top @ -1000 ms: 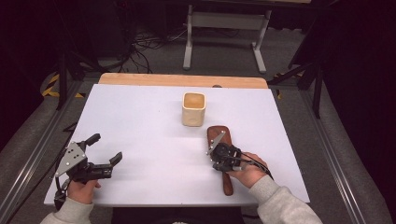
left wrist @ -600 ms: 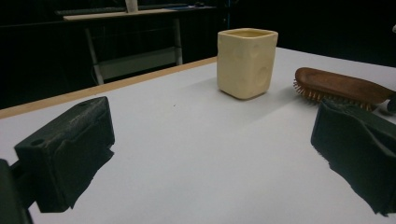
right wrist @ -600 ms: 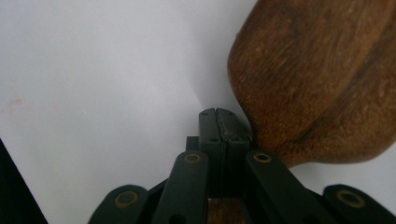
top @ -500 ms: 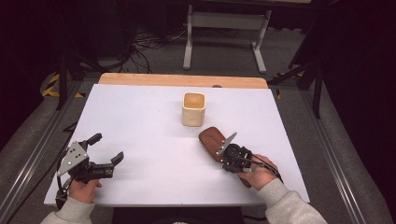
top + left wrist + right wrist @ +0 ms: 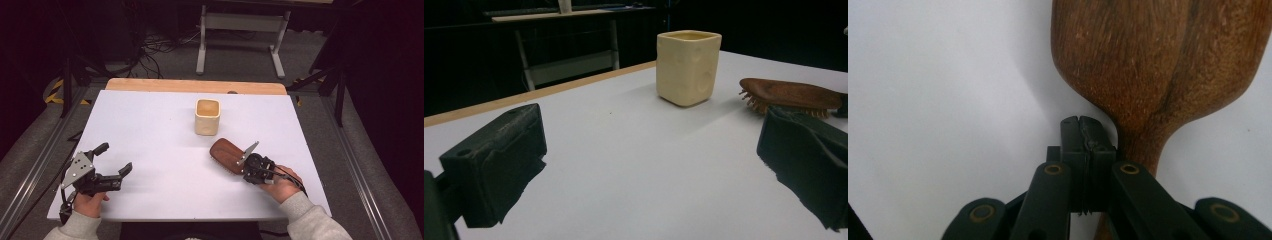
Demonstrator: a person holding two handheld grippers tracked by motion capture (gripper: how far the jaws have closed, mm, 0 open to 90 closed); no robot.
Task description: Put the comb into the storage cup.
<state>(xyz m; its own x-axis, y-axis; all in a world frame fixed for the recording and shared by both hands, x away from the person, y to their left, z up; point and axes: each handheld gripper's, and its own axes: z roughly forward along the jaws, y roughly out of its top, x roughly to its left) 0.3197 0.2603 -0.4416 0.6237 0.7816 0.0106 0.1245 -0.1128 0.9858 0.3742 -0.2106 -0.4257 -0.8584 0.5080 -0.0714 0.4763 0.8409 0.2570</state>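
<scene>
While the right gripper [image 5: 248, 161] presses its closed, empty jaws beside the neck of the wooden hairbrush [image 5: 227, 155] lying bristles-down on the counter [image 5: 150, 125], 1 stiff, light handle offers the grasp; left gripper [image 5: 107, 165] jaws stand wide.

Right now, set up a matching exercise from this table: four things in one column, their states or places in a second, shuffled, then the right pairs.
Things:
1. cream cup
2. wooden hairbrush
3. left gripper
4. right gripper

States or places:
A. jaws wide apart, nothing between them
B. jaws pressed together beside the brush's neck
C. upright near the table's far edge
D. lying bristles down, in front of the cup

Pairs: 1-C, 2-D, 3-A, 4-B
</scene>
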